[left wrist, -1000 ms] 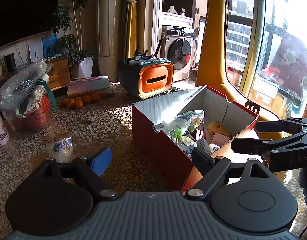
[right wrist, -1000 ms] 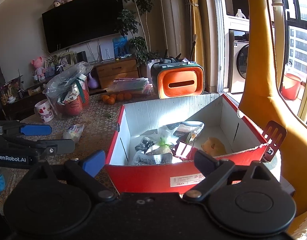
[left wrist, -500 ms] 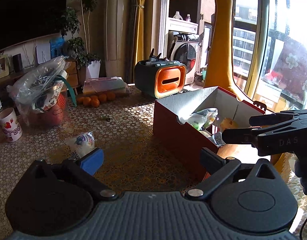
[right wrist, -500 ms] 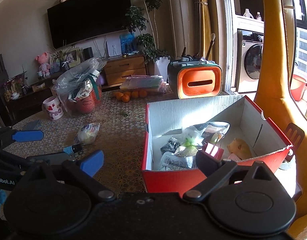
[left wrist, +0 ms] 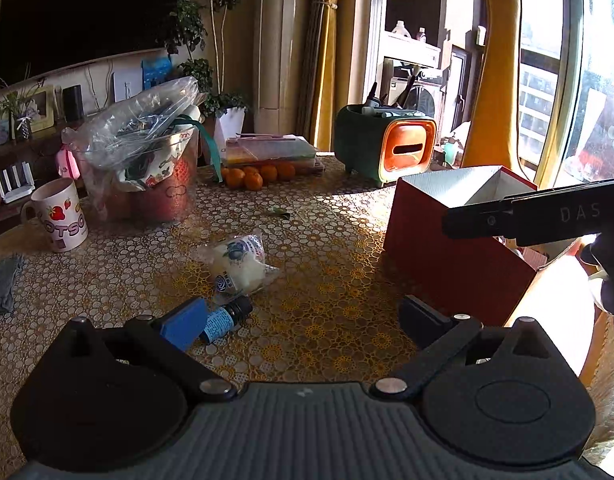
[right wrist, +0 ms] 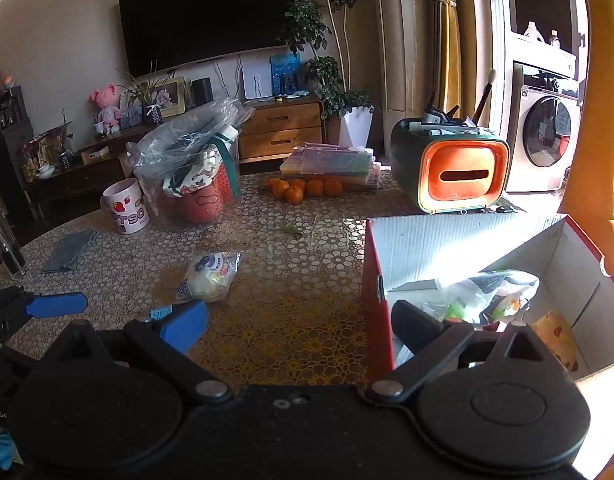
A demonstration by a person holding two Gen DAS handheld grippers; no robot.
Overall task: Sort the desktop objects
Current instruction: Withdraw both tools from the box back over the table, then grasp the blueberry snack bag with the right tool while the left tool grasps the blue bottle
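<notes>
Blue-labelled and dark-capped, the small bottle [left wrist: 226, 318] lies flat on the patterned tabletop [left wrist: 327, 272], just in front of the left gripper [left wrist: 303, 314] and touching, or nearly touching, its blue left finger. Its long axis runs slantwise, cap toward the far right, label end toward the near left. The left jaws stand wide open with nothing between them, so the bottle sits off to the left of the gap, not inside it. Just beyond it, touching or almost so, is a clear snack packet [left wrist: 237, 262] holding something pale.

From the right gripper [right wrist: 299, 320] the same bottle is mostly hidden behind the blue finger, with only a sliver of label showing. Those jaws are also spread wide and empty. My guess is that the left hand is the nearer one and needs to shift left to bracket the bottle across its slant.

To the right stands the red cardboard box [right wrist: 373, 280], open-topped, already holding crinkled plastic bags and a yellowish packet. Far left, a clear tub [left wrist: 155, 188] is stuffed with bags.
</notes>
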